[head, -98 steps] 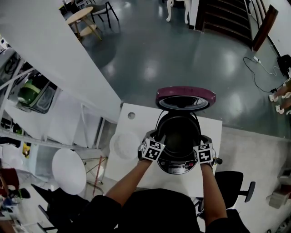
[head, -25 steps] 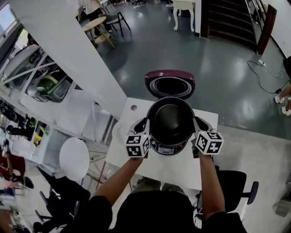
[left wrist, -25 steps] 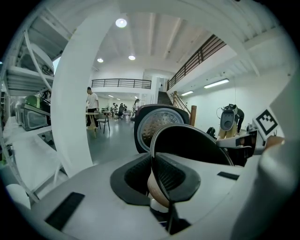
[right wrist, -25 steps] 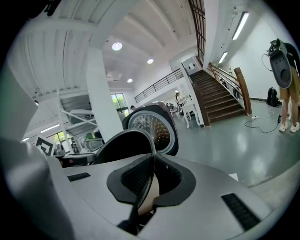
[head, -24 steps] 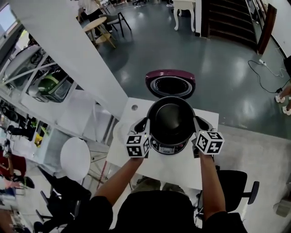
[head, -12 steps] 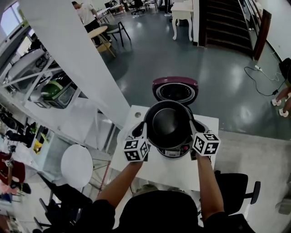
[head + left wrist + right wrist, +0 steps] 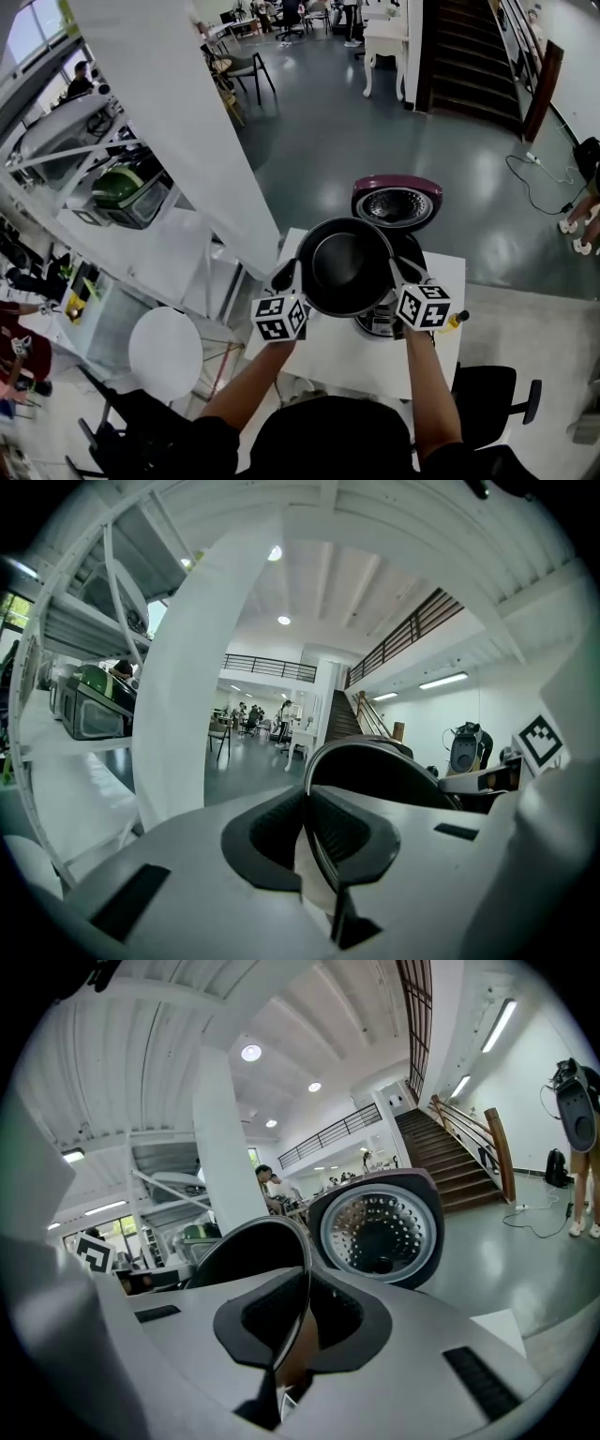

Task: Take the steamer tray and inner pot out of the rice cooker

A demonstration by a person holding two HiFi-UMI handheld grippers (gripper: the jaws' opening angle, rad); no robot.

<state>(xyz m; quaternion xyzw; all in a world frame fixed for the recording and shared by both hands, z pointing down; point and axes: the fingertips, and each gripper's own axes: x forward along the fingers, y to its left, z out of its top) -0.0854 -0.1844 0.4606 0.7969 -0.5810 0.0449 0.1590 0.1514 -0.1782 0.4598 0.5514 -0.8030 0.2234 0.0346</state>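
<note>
Head view: looking steeply down from overhead onto the table (image 7: 328, 354). Left gripper view: riding close behind its jaws, facing forward over the inner pot (image 7: 375, 766) at its left rim. Right gripper view: doing likewise at the right rim. All three are sharing the pot.

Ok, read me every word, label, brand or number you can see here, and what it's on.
No text is readable in any view.
Rice cooker front panel: too small and blurred to read.
Inner pot: no print visible.
Left gripper and right gripper cubes: black-and-white square patterns only, no letters.
</note>
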